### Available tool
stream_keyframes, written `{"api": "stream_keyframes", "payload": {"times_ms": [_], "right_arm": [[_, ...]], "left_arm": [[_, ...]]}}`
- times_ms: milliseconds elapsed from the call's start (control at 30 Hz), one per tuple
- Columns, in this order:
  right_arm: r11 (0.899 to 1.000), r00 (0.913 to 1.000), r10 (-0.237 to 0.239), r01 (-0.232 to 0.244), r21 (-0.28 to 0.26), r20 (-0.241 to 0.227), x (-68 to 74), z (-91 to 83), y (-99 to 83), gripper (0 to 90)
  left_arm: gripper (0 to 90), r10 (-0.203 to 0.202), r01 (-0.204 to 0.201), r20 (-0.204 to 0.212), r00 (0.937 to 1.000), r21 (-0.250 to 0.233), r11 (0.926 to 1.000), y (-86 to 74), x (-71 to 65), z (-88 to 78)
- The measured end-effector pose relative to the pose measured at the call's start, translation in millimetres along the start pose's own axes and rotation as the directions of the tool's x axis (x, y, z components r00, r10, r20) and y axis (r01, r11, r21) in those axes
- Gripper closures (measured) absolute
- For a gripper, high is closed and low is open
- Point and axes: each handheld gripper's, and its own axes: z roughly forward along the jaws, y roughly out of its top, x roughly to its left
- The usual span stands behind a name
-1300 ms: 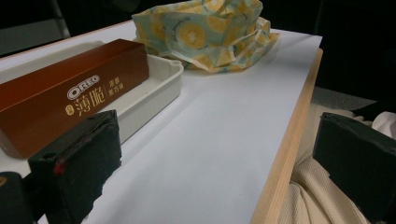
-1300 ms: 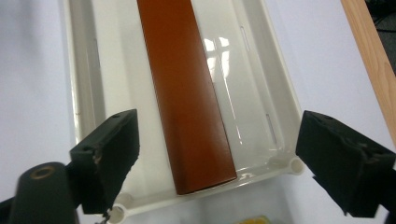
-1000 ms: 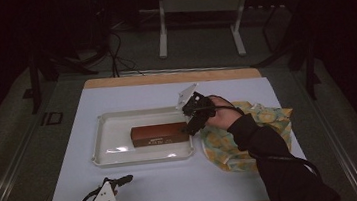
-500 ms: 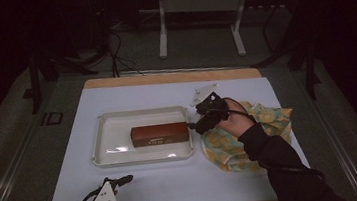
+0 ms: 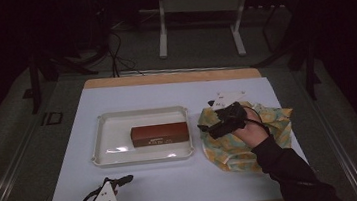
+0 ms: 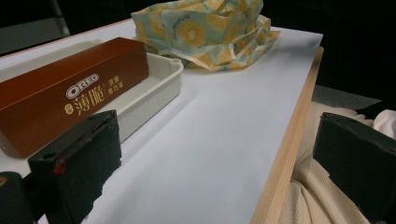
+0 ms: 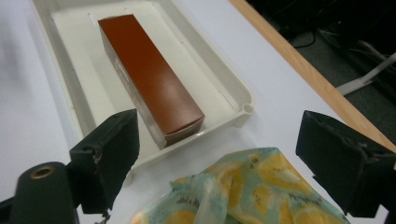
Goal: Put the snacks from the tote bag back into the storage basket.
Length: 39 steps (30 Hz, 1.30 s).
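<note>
A brown Oreo box point(image 5: 160, 133) lies flat in a shallow white tray point(image 5: 115, 137) at the middle of the table. Right of the tray lies a crumpled yellow-and-teal lemon-print cloth point(image 5: 251, 143). A hand holds my right gripper point(image 5: 207, 117) over the cloth's left edge, pointing at the tray. In the right gripper view the right gripper point(image 7: 229, 158) is open over the cloth point(image 7: 243, 191), with the box point(image 7: 149, 79) beyond. My left gripper point(image 5: 135, 195) rests open at the table's near edge. In its own view the left gripper point(image 6: 219, 163) frames bare table, with the box point(image 6: 70, 93) on the left.
The white table top point(image 5: 175, 181) has a wooden rim point(image 5: 174, 77) at the back and front. A table frame with metal legs point(image 5: 161, 27) stands on the dark floor beyond. In the left gripper view, cream fabric point(image 6: 299, 200) lies below the table's front edge.
The right gripper has moved right and a little nearer, from over the tray's right end to over the cloth. The left gripper has stayed still.
</note>
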Motion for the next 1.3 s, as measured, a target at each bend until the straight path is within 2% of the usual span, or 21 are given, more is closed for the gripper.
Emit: {"api": "stream_keyframes", "payload": {"times_ms": [167,333,500,600,667,733,800,900,1033,1067,1167,1300], "right_arm": [[0.998,0.9995,0.028,-0.028,-0.048,0.012,1.6,-10.1,-13.1,13.4],[0.994,0.9970,0.056,-0.051,-0.094,0.054,5.1,-20.0,-26.2,13.3],[0.991,0.9931,0.085,-0.076,-0.108,0.080,8.9,-30.3,-38.6,12.9],[0.988,0.9879,0.107,-0.094,-0.122,0.112,10.4,-36.8,-46.1,12.5],[0.985,0.9808,0.128,-0.108,-0.137,0.147,11.6,-41.6,-51.0,11.9],[0.983,0.9780,0.142,-0.121,-0.140,0.153,12.4,-45.7,-55.2,11.2],[0.983,0.9727,0.146,-0.121,-0.142,0.181,14.6,-49.0,-59.5,11.2],[0.982,0.9679,0.148,-0.118,-0.150,0.204,17.7,-53.0,-67.4,10.7],[0.975,0.9592,0.176,-0.139,-0.175,0.221,22.2,-57.9,-77.1,10.7],[0.973,0.9558,0.182,-0.140,-0.184,0.231,23.4,-59.6,-79.7,10.7],[0.964,0.9378,0.211,-0.152,-0.219,0.276,27.4,-64.6,-87.4,10.7],[0.953,0.9241,0.242,-0.169,-0.253,0.296,31.2,-72.5,-97.9,10.7]], "left_arm": [[1.3,0.001,-0.001,0.000,1.0000,0.002,1.0000,0.0,-0.2,0.2],[1.3,0.001,-0.001,0.000,1.0000,0.002,1.0000,-0.1,-0.1,0.3],[1.4,0.000,0.000,0.000,1.0000,0.002,1.0000,-0.1,0.0,0.4],[1.3,-0.001,0.001,0.000,1.0000,0.002,1.0000,0.0,-0.1,0.5],[1.3,-0.001,0.001,0.000,1.0000,0.002,1.0000,0.0,-0.1,0.5],[1.3,-0.002,0.002,0.001,1.0000,0.001,1.0000,-0.1,0.1,0.7],[1.3,-0.002,0.002,0.000,1.0000,0.002,1.0000,-0.1,0.2,0.7],[1.3,-0.002,0.002,-0.001,1.0000,0.002,1.0000,-0.1,0.1,0.5],[1.3,-0.001,0.001,-0.001,1.0000,0.004,1.0000,-0.1,0.0,0.7],[1.3,-0.001,0.001,0.000,1.0000,0.004,1.0000,-0.1,0.0,0.7],[1.4,-0.002,0.002,-0.001,1.0000,0.003,1.0000,-0.1,0.0,0.5],[1.3,-0.001,0.001,0.000,1.0000,0.004,1.0000,-0.1,-0.4,0.7]]}}
